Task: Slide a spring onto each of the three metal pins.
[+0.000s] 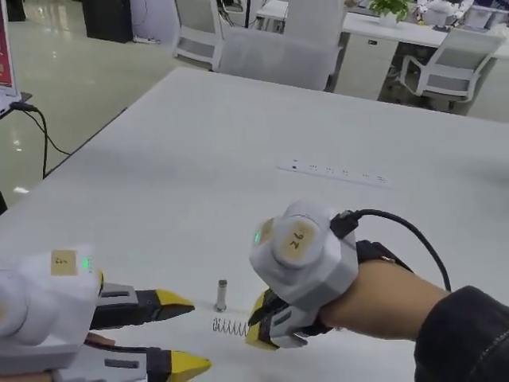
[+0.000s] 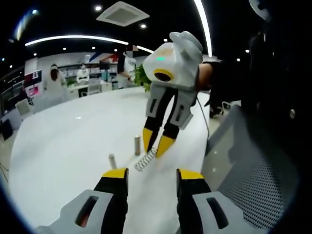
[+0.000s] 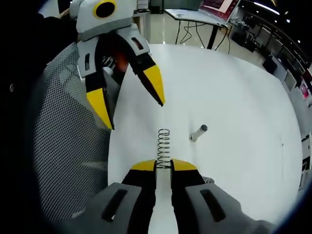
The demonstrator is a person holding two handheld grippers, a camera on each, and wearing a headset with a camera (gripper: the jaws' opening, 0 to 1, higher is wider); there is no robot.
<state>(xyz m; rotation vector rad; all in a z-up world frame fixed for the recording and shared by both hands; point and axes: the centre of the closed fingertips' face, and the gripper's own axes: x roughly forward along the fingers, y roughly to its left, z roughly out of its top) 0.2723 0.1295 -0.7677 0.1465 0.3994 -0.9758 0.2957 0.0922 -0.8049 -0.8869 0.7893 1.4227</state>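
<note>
Spring (image 3: 164, 146) lies on the table (image 1: 238, 143), one end pinched in my right tool (image 3: 163, 165), beside a bare pin (image 1: 221, 295); left tool (image 2: 152, 174) gapes wide. No pin looks loaded yet, I think; all remain.

The white bench (image 1: 238, 127) is wide, with a white power strip (image 1: 334, 171) lying toward its far side. White office chairs (image 1: 274, 56) stand at its far edge. Behind them is a white desk (image 1: 374, 36) with a green plant (image 1: 391, 6) on it. The pale floor (image 1: 71, 72) is glossy, and a black cable (image 1: 40, 139) trails over it at the left. In the left gripper view, the dark ceiling carries a square air vent (image 2: 122, 13), long curved light strips (image 2: 73, 38) and small round downlights (image 2: 99, 8). A grey mesh chair back (image 2: 258, 185) sits beside the bench's near edge.
</note>
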